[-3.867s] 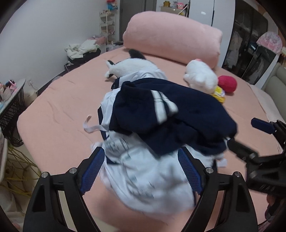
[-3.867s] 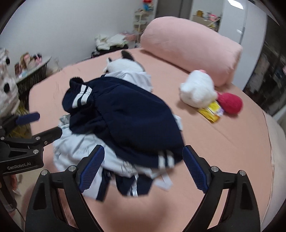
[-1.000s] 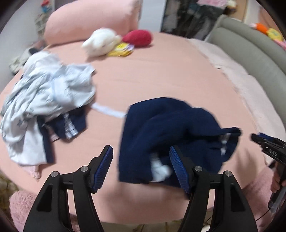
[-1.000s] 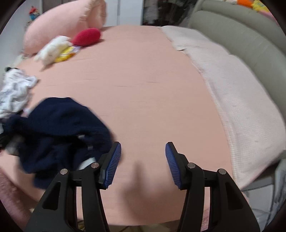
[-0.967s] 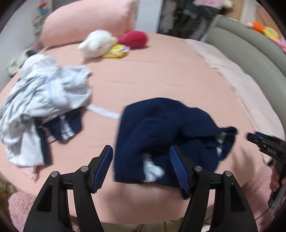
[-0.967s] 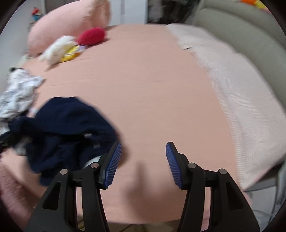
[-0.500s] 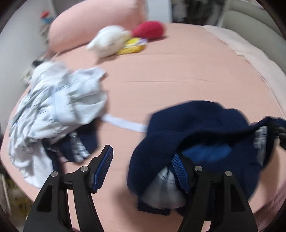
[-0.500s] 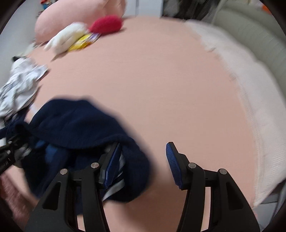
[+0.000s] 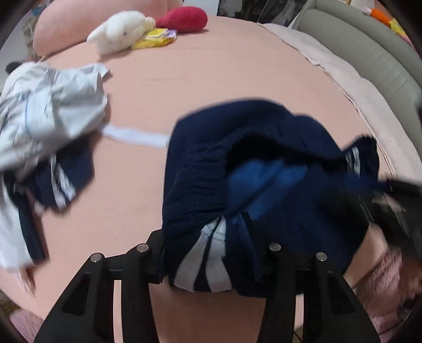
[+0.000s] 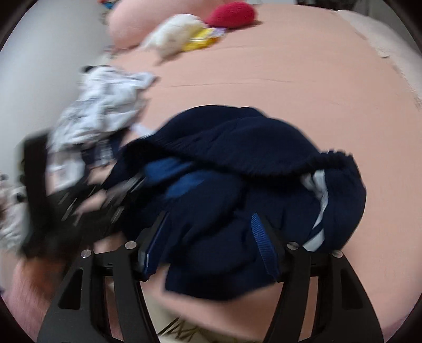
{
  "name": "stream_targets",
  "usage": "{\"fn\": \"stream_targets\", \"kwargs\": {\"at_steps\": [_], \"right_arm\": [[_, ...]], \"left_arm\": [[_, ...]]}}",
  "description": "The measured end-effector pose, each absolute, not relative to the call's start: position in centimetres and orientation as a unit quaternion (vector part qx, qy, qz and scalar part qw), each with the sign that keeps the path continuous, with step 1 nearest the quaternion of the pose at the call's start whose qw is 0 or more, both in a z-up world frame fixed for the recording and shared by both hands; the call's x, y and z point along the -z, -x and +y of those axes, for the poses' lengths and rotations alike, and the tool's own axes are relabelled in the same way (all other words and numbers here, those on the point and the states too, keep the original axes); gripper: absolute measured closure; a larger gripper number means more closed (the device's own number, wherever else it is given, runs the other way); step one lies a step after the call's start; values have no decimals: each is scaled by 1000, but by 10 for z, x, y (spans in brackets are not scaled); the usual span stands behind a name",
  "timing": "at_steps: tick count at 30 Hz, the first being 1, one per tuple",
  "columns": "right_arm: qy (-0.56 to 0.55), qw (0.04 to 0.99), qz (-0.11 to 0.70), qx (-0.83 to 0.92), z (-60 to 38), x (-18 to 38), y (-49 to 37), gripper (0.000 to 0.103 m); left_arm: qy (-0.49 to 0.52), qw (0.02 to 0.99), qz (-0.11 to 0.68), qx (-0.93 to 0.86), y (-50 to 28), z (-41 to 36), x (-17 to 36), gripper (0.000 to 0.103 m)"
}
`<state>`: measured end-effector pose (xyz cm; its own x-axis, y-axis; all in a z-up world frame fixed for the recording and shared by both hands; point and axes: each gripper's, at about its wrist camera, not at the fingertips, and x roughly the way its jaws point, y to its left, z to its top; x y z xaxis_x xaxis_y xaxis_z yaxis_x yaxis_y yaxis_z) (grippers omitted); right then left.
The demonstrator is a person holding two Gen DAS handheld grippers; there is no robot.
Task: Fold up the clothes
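Observation:
A navy garment with white stripes (image 9: 263,163) lies bunched on the pink bed near its front edge; it also shows in the right wrist view (image 10: 237,184). My left gripper (image 9: 208,237) is open and its fingers reach into the garment's near hem, which drapes between them and hides the pads. My right gripper (image 10: 208,242) is open with the navy cloth lying between its blue pads (image 10: 259,234). Each gripper shows blurred at the edge of the other's view.
A heap of white and navy clothes (image 9: 47,118) lies at the left. A white plush toy (image 9: 121,31), a red plush (image 9: 182,19), a yellow packet (image 9: 155,41) and a pink pillow (image 9: 68,23) sit at the back. A grey headboard (image 9: 369,44) runs along the right.
Both grippers have moved in onto the navy garment, which now lies between the fingers of each. The garment has bunched up and shifted toward the bed's front edge.

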<state>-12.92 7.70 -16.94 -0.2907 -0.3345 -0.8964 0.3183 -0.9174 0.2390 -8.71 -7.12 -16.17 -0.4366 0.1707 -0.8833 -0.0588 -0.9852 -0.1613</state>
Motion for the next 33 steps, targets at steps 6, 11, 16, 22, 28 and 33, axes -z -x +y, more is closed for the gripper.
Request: {"fn": "stream_targets", "kwargs": {"at_steps": [6, 11, 16, 22, 28, 33], "right_arm": [[-584, 164, 74, 792, 42, 205, 144, 30], [-570, 158, 105, 799, 56, 196, 105, 49], [-581, 158, 101, 792, 105, 183, 71, 56], [-591, 115, 72, 795, 164, 169, 40, 56], [-575, 107, -3, 811, 212, 141, 25, 43], [-565, 74, -33, 821, 224, 138, 26, 34]], "left_arm": [[557, 95, -83, -821, 55, -71, 171, 54], [551, 98, -109, -821, 52, -82, 159, 49], [560, 61, 19, -826, 59, -63, 134, 32], [524, 142, 18, -840, 81, -32, 99, 32], [554, 188, 82, -807, 104, 23, 112, 31], [571, 138, 145, -796, 99, 35, 141, 33]]}}
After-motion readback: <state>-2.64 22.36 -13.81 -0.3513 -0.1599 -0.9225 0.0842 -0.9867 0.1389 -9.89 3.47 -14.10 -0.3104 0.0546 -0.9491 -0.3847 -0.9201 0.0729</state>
